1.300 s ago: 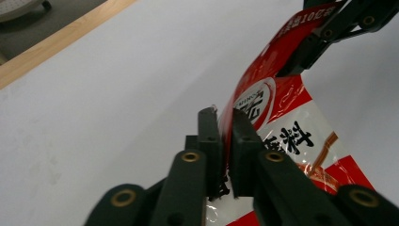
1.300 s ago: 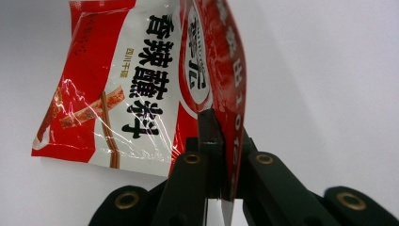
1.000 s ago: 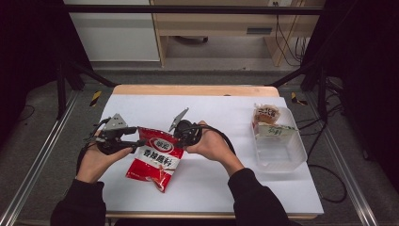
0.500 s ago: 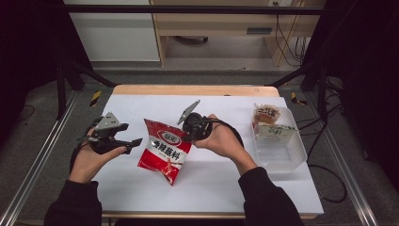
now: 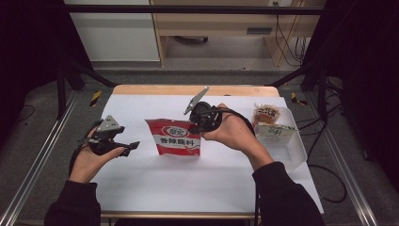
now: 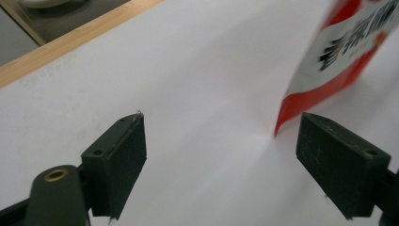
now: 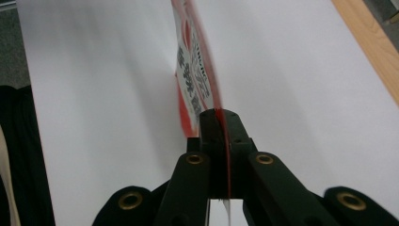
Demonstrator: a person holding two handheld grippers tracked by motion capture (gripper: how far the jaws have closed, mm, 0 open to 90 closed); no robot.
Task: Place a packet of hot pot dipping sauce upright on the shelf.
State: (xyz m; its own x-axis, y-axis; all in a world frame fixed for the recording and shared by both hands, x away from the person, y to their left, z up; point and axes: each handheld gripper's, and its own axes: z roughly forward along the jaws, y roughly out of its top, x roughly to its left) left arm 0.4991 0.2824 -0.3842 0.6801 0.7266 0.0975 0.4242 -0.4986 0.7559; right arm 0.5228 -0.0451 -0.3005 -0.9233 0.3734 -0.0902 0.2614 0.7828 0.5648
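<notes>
Red snack pouch (image 5: 175, 137) pinched at its right edge by the right gripper (image 5: 200, 123), hanging above the white table (image 5: 188, 188).
Lower edge cropped in the left gripper view, print blurred; left gripper (image 5: 123, 145) left of the pouch, spread wide, just been opening, nothing between.

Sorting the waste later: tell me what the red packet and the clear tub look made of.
Red packet: thin glossy plastic film, probably; it is printed, and it hangs flat from the right hand-held gripper. Clear tub: translucent rigid plastic by its look; the table shows through its walls.
</notes>
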